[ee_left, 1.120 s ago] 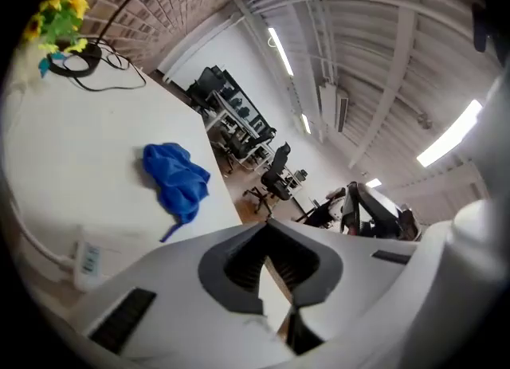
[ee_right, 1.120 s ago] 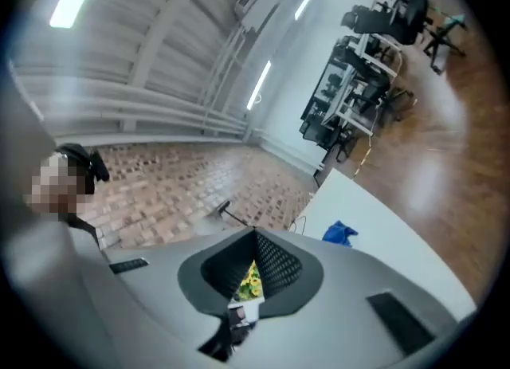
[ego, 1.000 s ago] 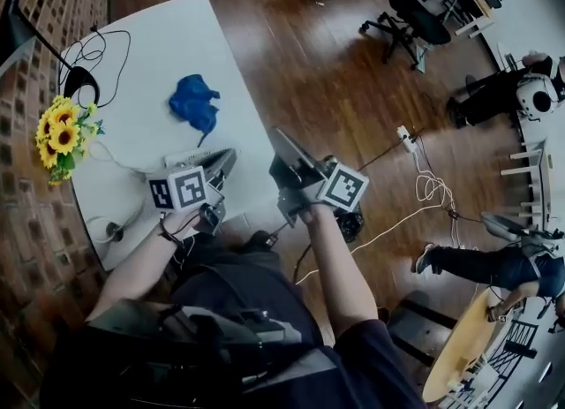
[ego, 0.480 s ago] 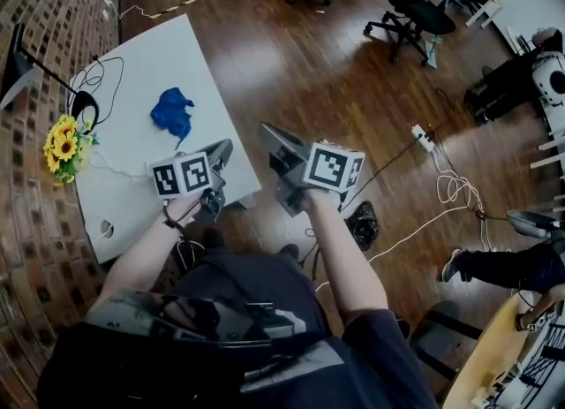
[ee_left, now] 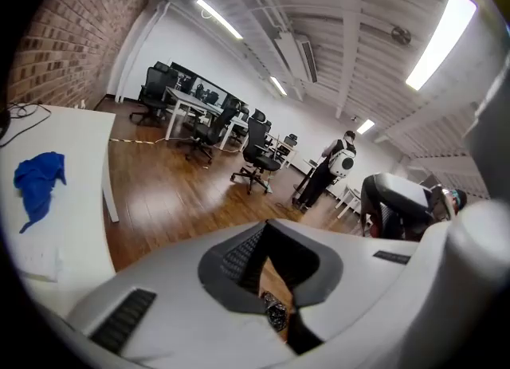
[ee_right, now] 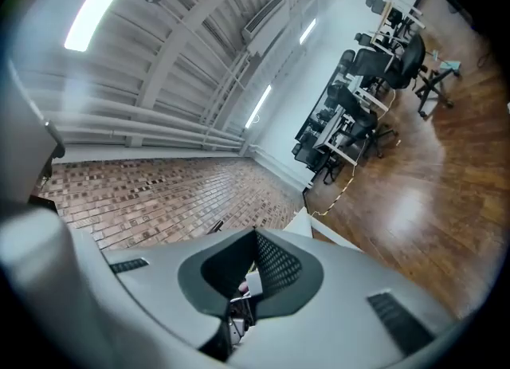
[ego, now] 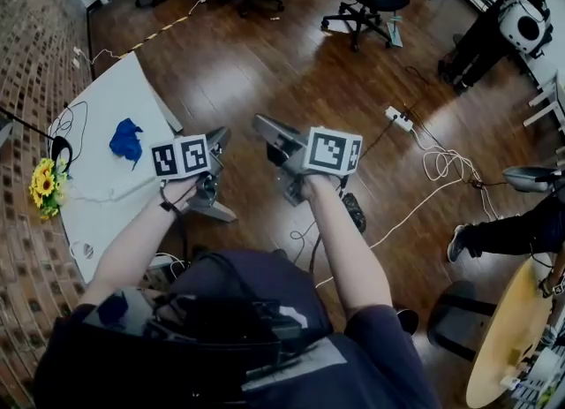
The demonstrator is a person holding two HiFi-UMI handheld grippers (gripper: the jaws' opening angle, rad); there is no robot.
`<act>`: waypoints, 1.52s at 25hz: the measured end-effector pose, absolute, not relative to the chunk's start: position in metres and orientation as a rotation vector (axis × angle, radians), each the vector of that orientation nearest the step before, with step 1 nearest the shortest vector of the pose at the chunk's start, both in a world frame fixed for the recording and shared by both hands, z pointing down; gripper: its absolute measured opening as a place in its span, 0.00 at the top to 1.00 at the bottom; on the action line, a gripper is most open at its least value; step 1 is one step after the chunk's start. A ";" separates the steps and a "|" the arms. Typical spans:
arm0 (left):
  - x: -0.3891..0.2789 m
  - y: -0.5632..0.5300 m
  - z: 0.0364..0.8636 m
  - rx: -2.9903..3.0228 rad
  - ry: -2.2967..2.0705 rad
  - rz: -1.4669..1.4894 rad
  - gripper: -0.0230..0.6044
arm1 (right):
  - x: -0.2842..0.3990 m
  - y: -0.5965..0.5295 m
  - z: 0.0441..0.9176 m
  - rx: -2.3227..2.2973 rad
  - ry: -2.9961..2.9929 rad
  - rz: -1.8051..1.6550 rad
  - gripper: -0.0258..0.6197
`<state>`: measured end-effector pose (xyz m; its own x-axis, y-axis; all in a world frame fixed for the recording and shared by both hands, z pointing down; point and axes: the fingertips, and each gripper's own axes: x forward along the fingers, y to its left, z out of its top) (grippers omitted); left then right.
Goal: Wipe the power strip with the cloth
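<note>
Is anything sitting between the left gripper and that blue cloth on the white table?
Nothing visible. The blue cloth lies in the open on the white table; the left gripper hangs beyond the table's edge, only tabletop and floor between.

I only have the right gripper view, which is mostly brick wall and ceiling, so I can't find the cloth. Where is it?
Observer: The blue cloth lies crumpled on the white table. Neither gripper touches it.
Operator: Where is my right gripper relative to that table?
Observer: The right gripper is off the table, above the wooden floor. In the head view it is to the table's right.
Operator: And the left one?
Observer: The left gripper is shut with nothing between its fingers. It is just past the table's edge, between the cloth and your right gripper.
</note>
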<state>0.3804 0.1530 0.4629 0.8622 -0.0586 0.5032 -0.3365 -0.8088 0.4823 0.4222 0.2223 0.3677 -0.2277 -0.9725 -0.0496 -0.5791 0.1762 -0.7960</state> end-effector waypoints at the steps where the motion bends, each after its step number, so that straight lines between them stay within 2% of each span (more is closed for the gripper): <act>1: 0.390 0.160 0.463 2.462 -0.275 0.650 0.94 | 0.431 0.232 0.368 -1.467 1.871 -0.886 0.99; 10: 0.440 0.206 0.483 2.431 -0.251 0.763 0.94 | 0.494 0.295 0.385 -1.484 1.711 -0.921 0.99; 18: 0.474 0.205 0.511 2.380 -0.192 0.901 0.94 | 0.524 0.297 0.413 -1.486 1.549 -0.978 1.00; 24: 0.543 0.230 0.508 2.434 -0.004 0.894 0.94 | 0.573 0.307 0.429 -1.581 1.484 -1.002 1.00; 29: 0.598 0.224 0.501 2.435 0.138 0.863 0.94 | 0.613 0.286 0.441 -1.580 1.412 -1.035 1.00; 38: 0.663 0.143 0.508 2.372 0.156 0.837 0.94 | 0.674 0.211 0.452 -1.698 1.457 -1.086 0.99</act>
<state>0.6632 0.1432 0.5077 0.7930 0.2989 0.5309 -0.0878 -0.8062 0.5850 0.6741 0.2110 0.4519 0.0427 -0.9832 0.1775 -0.4513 -0.1775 -0.8745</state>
